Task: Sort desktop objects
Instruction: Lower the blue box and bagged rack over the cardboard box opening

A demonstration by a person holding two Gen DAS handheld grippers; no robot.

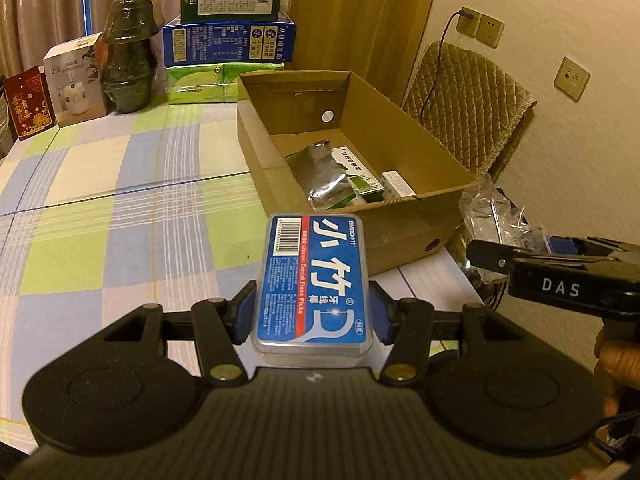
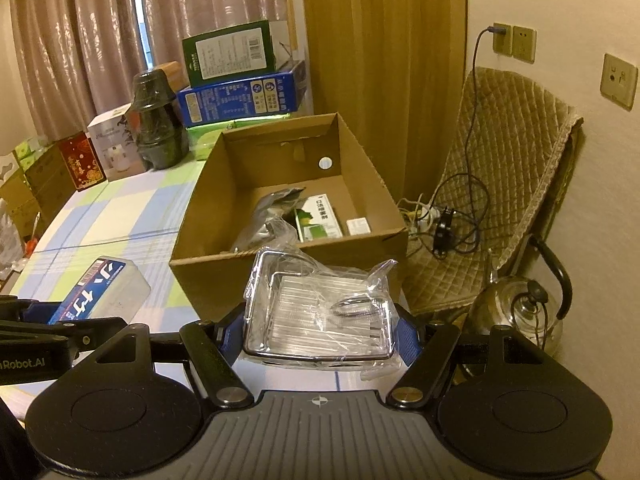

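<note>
Clamping a clear plastic floss-pick case with a blue label at lower centre of its view, the left gripper holds it lifted before the open brown cardboard box. The right gripper pinches a plastic-wrapped chrome wire rack, bottom centre, just before the same box.

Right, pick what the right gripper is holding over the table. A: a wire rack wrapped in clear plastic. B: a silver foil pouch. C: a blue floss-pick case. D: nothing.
A: the right gripper pads clamp the plastic-wrapped wire rack; the left gripper grips the floss-pick case.
</note>
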